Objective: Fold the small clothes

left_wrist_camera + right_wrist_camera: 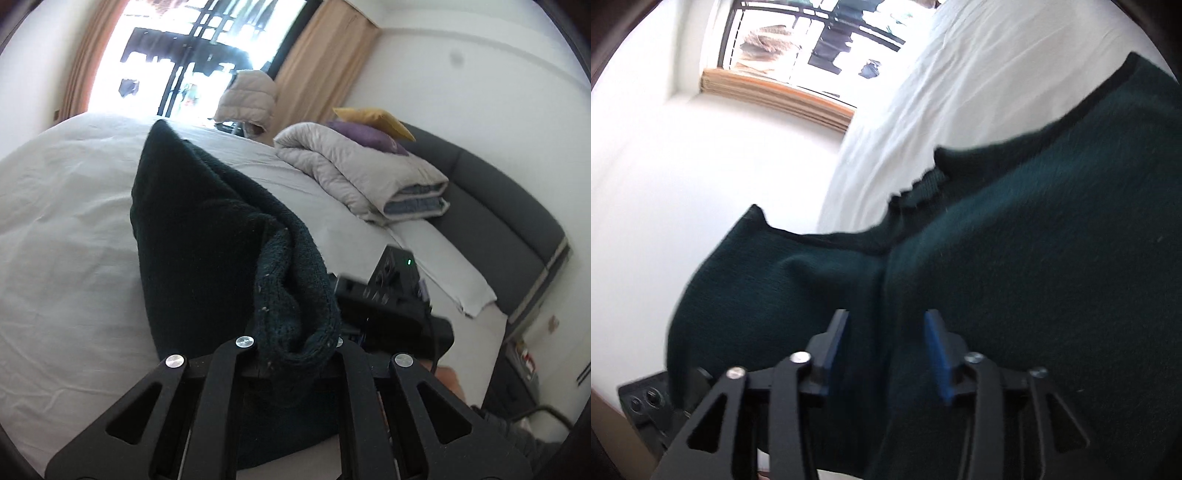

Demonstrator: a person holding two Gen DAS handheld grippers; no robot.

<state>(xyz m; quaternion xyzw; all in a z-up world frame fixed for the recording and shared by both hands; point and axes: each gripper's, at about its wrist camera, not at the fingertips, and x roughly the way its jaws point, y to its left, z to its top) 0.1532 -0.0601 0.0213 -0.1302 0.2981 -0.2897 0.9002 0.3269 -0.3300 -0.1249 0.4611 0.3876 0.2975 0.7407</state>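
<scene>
At the bottom of the left wrist view, the left gripper (pixel 295 354) is clamped on a dark green knit garment (pixel 199 229), draped over the white bed (pixel 66 206). In the right wrist view, the right gripper (pixel 886 350) is parted around a fold of it, blue pads (pixel 938 358) not pressing. A folded duvet (pixel 354 173) is seen upper right.

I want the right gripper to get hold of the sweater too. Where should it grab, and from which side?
Probably the fold of sweater already lying between the right gripper's open blue pads. Close there, coming straight along the fingers from the near edge. The knit is bunched into a thick ridge at that spot, so it should pinch well. The left gripper already clamps another bunched edge.
</scene>
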